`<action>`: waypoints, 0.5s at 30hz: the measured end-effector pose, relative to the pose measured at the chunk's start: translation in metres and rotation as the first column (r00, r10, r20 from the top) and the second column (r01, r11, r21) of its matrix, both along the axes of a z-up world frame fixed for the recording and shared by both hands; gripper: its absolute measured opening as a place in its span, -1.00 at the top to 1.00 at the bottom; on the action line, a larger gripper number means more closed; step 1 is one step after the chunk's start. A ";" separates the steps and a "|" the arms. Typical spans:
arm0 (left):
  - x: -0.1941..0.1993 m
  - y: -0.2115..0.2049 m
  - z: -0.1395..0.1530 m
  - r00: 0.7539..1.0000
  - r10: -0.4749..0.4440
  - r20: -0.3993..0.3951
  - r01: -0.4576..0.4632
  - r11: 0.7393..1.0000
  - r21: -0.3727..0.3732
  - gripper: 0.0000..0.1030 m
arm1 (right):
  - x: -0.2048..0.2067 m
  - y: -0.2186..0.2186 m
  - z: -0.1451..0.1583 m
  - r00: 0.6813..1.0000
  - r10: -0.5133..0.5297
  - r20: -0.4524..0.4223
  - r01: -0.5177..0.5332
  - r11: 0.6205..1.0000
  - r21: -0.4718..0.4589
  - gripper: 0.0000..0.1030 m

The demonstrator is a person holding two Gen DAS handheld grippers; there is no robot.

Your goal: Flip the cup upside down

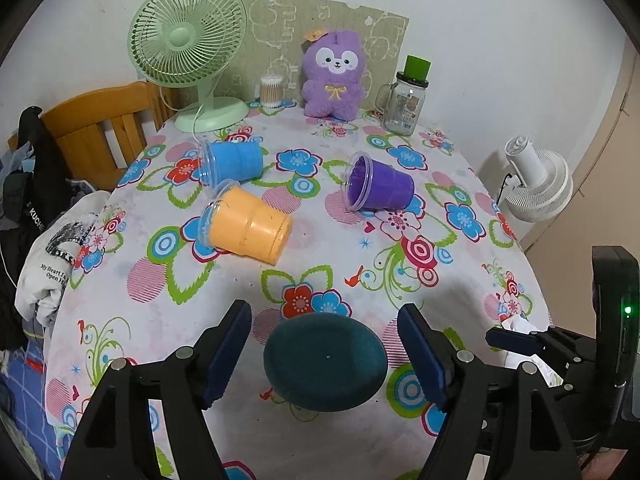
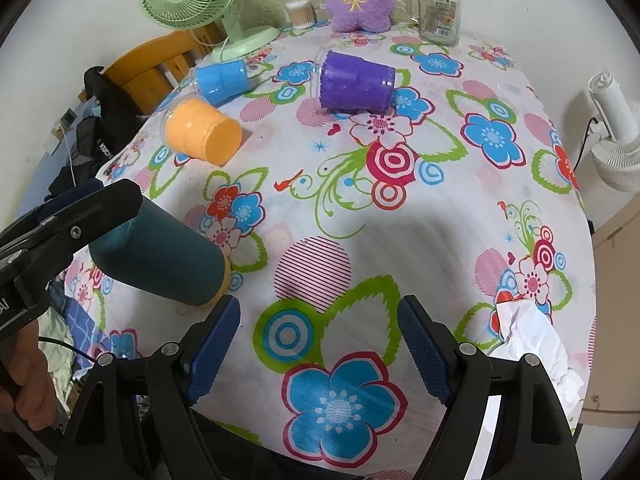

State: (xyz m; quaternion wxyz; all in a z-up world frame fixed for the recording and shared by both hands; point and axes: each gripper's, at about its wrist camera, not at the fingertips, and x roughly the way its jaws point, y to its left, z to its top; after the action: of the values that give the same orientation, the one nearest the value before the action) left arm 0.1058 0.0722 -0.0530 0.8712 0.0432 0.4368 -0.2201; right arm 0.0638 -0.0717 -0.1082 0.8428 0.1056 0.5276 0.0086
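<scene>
A dark teal cup point(image 1: 325, 364) sits between my left gripper's point(image 1: 326, 354) wide-open fingers, its flat base toward the camera; neither pad touches it. In the right wrist view the teal cup point(image 2: 160, 256) is tilted near the table's left edge, with the left gripper point(image 2: 80, 216) over its upper part. An orange cup point(image 1: 248, 226), a blue cup point(image 1: 234, 164) and a purple cup point(image 1: 378, 188) lie on their sides farther back. My right gripper point(image 2: 320, 344) is open and empty above the cloth.
A floral tablecloth point(image 2: 360, 208) covers the table. At the back stand a green fan point(image 1: 188, 40), a purple plush point(image 1: 334, 76), a glass jar point(image 1: 404, 100) and cotton swabs point(image 1: 272, 90). Crumpled tissue point(image 2: 532, 340) lies at the right edge. A wooden chair point(image 1: 100, 128) is left.
</scene>
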 end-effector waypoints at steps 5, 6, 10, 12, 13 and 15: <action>-0.004 0.004 0.008 1.000 0.004 0.021 -0.003 1.000 -0.015 -0.54 | -0.002 0.004 0.010 1.000 0.001 0.022 -0.001 1.000 -0.006 -0.61; -0.005 0.005 0.010 1.000 0.006 0.028 -0.006 1.000 -0.016 -0.56 | -0.002 0.005 0.012 1.000 0.001 0.028 -0.001 1.000 -0.007 -0.61; -0.009 0.011 0.017 0.999 0.006 0.043 -0.005 0.999 -0.034 -0.60 | -0.005 0.009 0.023 0.999 -0.001 0.054 0.002 1.000 -0.012 -0.61; -0.012 0.013 0.022 0.998 0.006 0.056 -0.004 0.999 -0.043 -0.61 | -0.006 0.012 0.029 0.998 0.000 0.067 0.001 1.000 -0.018 -0.61; -0.014 0.015 0.025 0.998 0.008 0.065 -0.005 0.999 -0.045 -0.66 | -0.007 0.013 0.030 0.998 0.000 0.070 0.001 1.000 -0.020 -0.61; -0.017 0.018 0.030 0.997 0.009 0.079 -0.005 0.999 -0.053 -0.69 | -0.009 0.016 0.035 0.997 0.005 0.080 -0.002 1.000 -0.028 -0.61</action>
State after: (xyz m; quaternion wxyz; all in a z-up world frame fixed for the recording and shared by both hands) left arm 0.0885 0.0904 -0.0231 0.8893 0.0272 0.3963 -0.2265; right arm 0.0551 -0.0555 -0.0728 0.8646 0.0927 0.4937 0.0071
